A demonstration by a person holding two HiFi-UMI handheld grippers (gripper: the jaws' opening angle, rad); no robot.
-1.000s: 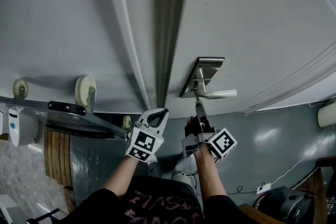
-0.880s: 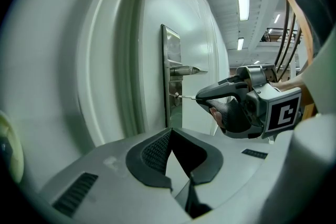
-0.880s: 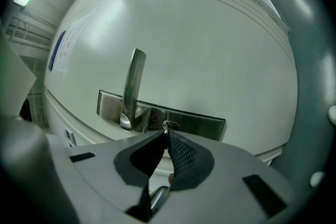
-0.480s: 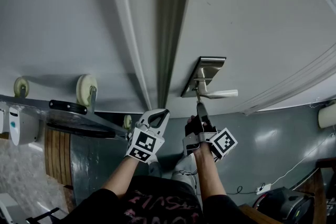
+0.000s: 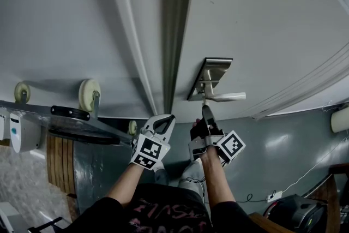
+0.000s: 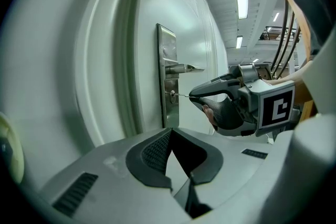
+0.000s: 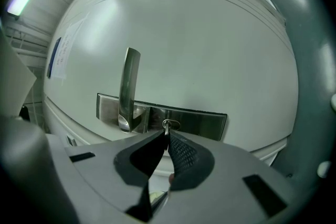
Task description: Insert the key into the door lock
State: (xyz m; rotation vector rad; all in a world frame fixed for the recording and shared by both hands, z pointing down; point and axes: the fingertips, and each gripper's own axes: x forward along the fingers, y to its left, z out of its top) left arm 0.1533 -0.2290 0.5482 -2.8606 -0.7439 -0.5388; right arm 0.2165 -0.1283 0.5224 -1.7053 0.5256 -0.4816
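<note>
A steel lock plate with a lever handle sits on the white door. My right gripper is shut on a thin metal key that points at the plate. In the right gripper view the key juts from the gripper and its tip meets the round keyhole; how deep it sits I cannot tell. My left gripper hangs left of the lock, below the door's edge, shut with nothing in it. Its view shows the keyhole and the right gripper from the side.
A dark vertical gap separates this door from the left panel. A trolley with pale wheels stands low at the left. Grey floor with a cable and a dark case lies at the right.
The right gripper has crept slightly toward the lock plate with the key in it. The left gripper has stayed where it was.
</note>
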